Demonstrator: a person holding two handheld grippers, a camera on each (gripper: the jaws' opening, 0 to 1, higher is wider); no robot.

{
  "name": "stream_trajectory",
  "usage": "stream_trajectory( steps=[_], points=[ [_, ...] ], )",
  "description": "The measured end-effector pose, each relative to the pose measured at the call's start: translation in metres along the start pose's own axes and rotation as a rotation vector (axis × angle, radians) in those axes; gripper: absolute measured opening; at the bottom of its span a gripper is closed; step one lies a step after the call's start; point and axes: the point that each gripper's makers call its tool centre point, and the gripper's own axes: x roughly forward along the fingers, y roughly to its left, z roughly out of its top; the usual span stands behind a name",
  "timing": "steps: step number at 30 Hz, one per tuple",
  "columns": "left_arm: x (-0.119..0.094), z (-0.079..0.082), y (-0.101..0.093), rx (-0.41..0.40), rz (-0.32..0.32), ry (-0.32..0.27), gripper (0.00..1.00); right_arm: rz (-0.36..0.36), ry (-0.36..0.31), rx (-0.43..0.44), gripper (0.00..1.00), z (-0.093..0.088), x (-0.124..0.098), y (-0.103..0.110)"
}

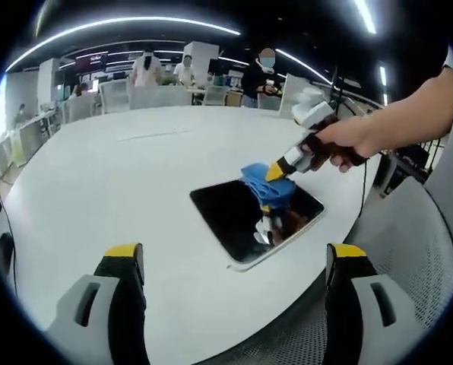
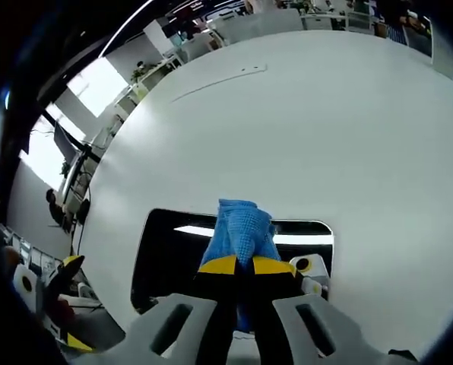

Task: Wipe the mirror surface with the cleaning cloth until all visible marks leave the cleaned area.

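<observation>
A dark rectangular mirror point(image 1: 242, 217) with a pale frame lies flat on the white table near its front edge. In the left gripper view a hand holds my right gripper point(image 1: 278, 172) shut on a blue cleaning cloth point(image 1: 266, 185), which rests on the mirror's far side. My left gripper point(image 1: 234, 262) stands open above the table on the near side of the mirror, holding nothing. In the right gripper view the mirror point(image 2: 166, 255) spans the lower middle, and the blue cloth point(image 2: 240, 232) sticks out past my right gripper point(image 2: 245, 266), pressed on the glass.
The round white table point(image 1: 112, 175) stretches far beyond the mirror. Its edge point(image 1: 348, 220) curves close to the mirror's right side, with grey floor past it. Chairs, desks and several people stand at the back of the room point(image 1: 181, 76).
</observation>
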Motion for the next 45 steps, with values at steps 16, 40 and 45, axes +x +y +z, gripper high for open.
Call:
stream_trajectory(
  steps=[16,40,45],
  points=[
    [0.000,-0.001,-0.002,0.021,-0.003,0.006,0.99,0.042,-0.013,0.035,0.00,-0.047,-0.021,0.016],
    [0.000,0.002,-0.003,0.052,0.003,-0.012,0.99,0.070,-0.004,0.053,0.00,-0.071,-0.032,0.024],
    [0.001,0.002,-0.003,0.058,0.003,-0.008,0.99,0.073,0.000,0.054,0.00,-0.080,-0.035,0.024]
  ],
)
